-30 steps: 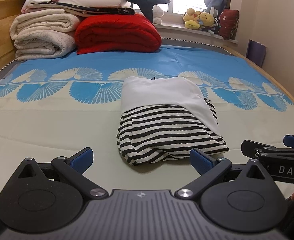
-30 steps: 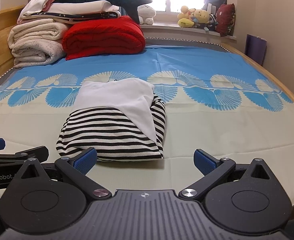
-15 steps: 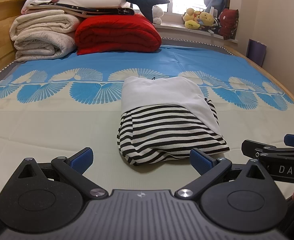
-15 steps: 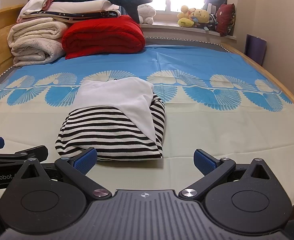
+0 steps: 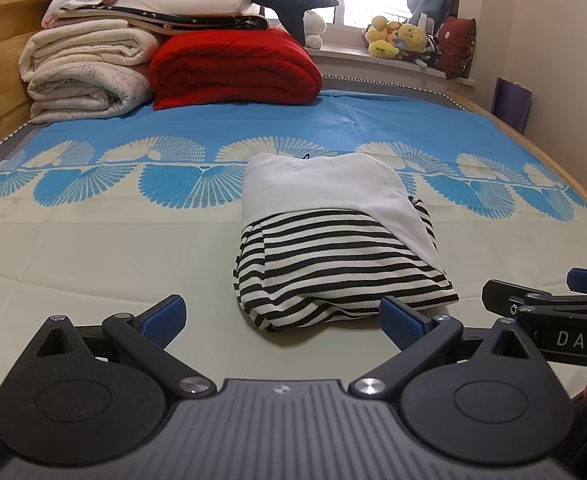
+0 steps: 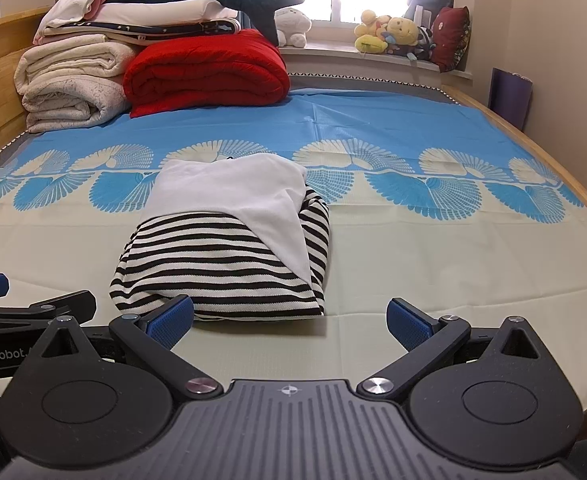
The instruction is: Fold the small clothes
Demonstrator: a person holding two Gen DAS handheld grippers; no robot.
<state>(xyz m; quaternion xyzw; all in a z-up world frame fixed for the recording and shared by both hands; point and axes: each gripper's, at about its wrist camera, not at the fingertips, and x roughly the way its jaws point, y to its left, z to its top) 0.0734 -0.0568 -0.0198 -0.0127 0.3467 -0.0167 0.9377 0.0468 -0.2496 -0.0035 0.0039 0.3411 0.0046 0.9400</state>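
A small striped garment [image 5: 333, 264] with a white panel folded over its far half lies on the bed [image 5: 93, 248], in a compact bundle on the pale near band of the sheet, its far edge reaching the blue fan pattern. It looks already folded; from how it lies, the folding seems nearly or fully done, with perhaps one tidy-up or a lift left.

The left tool [image 5: 281, 318] hangs just short of the bundle's near edge, its blue pads spread wide with nothing between them. The right tool [image 6: 291, 318] is likewise wide open and empty, just beside the left one; each shows at the edge of the other's view.

The relation that matters: the bundle lies straight ahead of both tools, on the far side of them. In the left wrist view it sits ahead and a little right of centre, its near right corner close to the tool's right pad. In the right wrist view it sits ahead and to the left, its near left corner close behind the left pad. So the bundle lies between the two tools' lines, each about as near as the other. Its long axis runs near-to-far, away from the tools, with the striped rounded end nearest. A further fold would likely bring that near end over toward the white far half.

Folded blankets [image 6: 73, 80] and a red quilt [image 6: 205, 76] are stacked well apart at the far left.
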